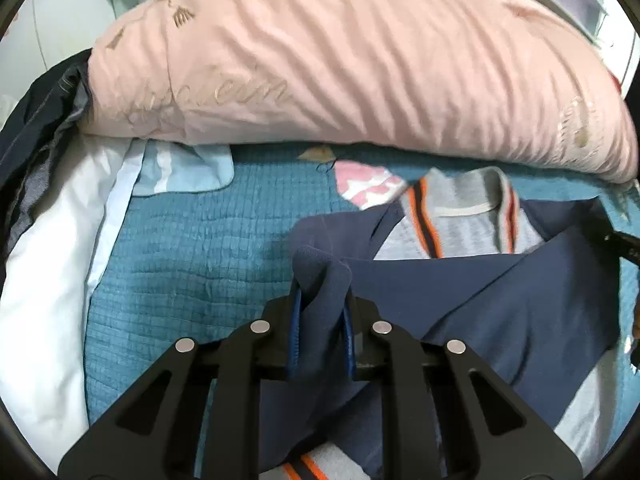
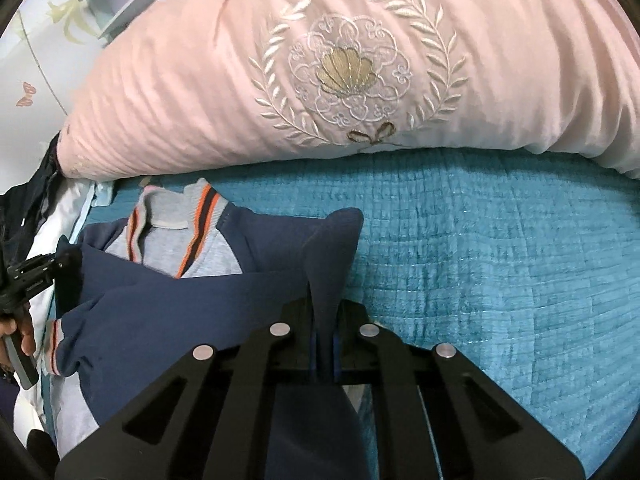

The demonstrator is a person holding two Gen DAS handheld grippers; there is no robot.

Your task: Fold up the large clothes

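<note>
Both the left gripper point(image 1: 322, 300) and right gripper point(image 2: 325, 312) have their jaws pinched on folds of the navy-and-grey jacket with orange-striped collar point(image 1: 500, 292), which lies on the teal quilted bed cover point(image 2: 500, 264). Bare quilt stretches right of the right jaws; a pink embroidered duvet point(image 2: 360, 60) blocks ahead.

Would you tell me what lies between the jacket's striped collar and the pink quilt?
In the right wrist view, only a bare strip of teal bedspread separates the collar from the pink quilt.
</note>
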